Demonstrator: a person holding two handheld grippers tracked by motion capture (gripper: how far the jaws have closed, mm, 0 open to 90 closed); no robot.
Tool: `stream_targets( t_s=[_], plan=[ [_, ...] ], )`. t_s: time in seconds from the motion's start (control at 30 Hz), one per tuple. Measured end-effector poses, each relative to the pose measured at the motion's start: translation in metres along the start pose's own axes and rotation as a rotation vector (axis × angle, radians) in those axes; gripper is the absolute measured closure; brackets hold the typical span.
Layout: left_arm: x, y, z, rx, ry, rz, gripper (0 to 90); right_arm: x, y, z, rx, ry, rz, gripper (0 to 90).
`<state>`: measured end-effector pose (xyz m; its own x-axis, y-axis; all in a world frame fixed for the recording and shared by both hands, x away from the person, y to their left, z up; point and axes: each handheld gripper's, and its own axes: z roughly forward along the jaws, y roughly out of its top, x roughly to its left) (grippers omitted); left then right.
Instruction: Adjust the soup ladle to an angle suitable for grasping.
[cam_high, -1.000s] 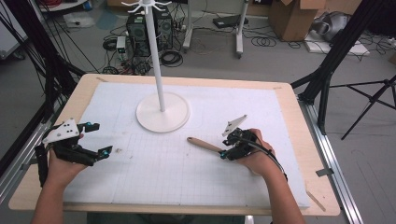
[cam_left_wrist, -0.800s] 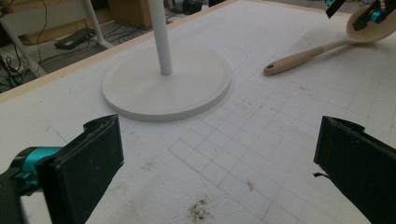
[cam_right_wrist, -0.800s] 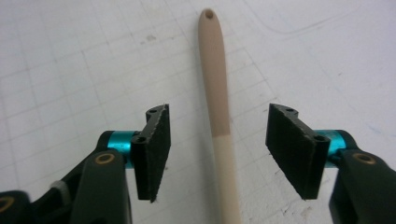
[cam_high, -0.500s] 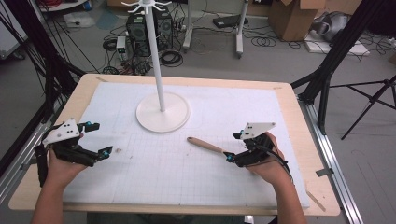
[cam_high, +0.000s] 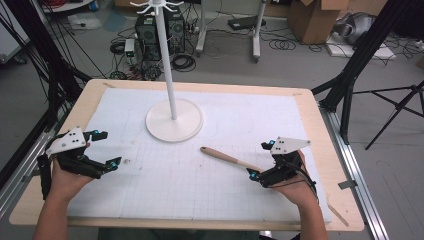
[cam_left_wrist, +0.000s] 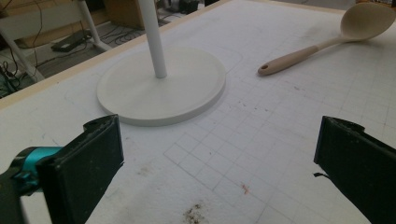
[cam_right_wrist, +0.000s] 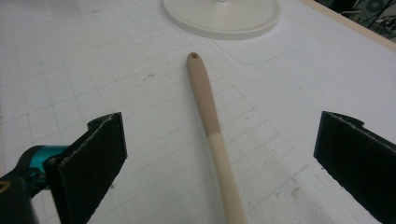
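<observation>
1. The right gripper (cam_high: 261, 161) stands with its jaws wide apart – they have just been opening – and nothing is clamped between them. The wooden spoon (cam_high: 227, 158) lies flat on the white grid mat (cam_high: 210, 190), its handle running between the open jaws in the right gripper view (cam_right_wrist: 208, 109) without touching either pad.

2. The left gripper (cam_high: 102, 149) hovers near the left edge of the mat, also open and empty, well apart from the spoon.

3. The spoon sits just right of the stand's round base (cam_high: 174, 120), near it but not touching; the hole end of the handle points toward the base, and the bowl (cam_left_wrist: 369, 21) lies at the right hand's end.

4. Risks, as I judge them:
   - If the work is hanging the spoon on the stand, the small hole in the handle (cam_right_wrist: 193, 55) leaves little margin – a slightly tilted grip would miss the hook.
   - The handle is thin, smooth and rounded, so a pinch off its middle could roll or swing it out of the pads.
   - Closing too low could drag the pads on the mat and push the spoon away.
   - A sideways bump on the thin pole (cam_high: 167, 65) might rock the stand.

5. Count: one spoon, one stand, one mat, one wooden table (cam_high: 320, 125), two grippers – each on one hand.
</observation>
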<state>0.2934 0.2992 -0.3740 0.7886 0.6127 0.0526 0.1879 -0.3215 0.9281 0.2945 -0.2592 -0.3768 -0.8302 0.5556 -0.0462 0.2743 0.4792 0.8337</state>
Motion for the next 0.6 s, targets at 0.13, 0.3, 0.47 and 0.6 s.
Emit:
stream_targets(
  t_s=[0.13, 0.3, 0.47, 0.6],
  plan=[
    [0.0009, -0.0003, -0.0021, -0.005, 0.003, -0.005, 1.7, 0.0027, -0.0012, -0.0026, -0.031, -0.005, 0.002, 0.0],
    [0.0008, 0.0004, -0.0023, -0.005, 0.004, 0.000, 1.7, 0.0037, -0.0041, -0.0018, -0.033, -0.006, -0.001, 0.0],
    [0.0007, -0.0014, 0.0001, 0.008, 0.004, 0.000, 1.7, 0.0014, -0.0045, -0.0029, -0.042, -0.001, 0.005, 0.0],
    [0.0005, -0.0008, 0.0003, 0.000, -0.001, -0.003, 1.7, 0.0018, -0.0030, -0.0028, -0.028, 0.002, 0.006, 0.0]
  ],
)
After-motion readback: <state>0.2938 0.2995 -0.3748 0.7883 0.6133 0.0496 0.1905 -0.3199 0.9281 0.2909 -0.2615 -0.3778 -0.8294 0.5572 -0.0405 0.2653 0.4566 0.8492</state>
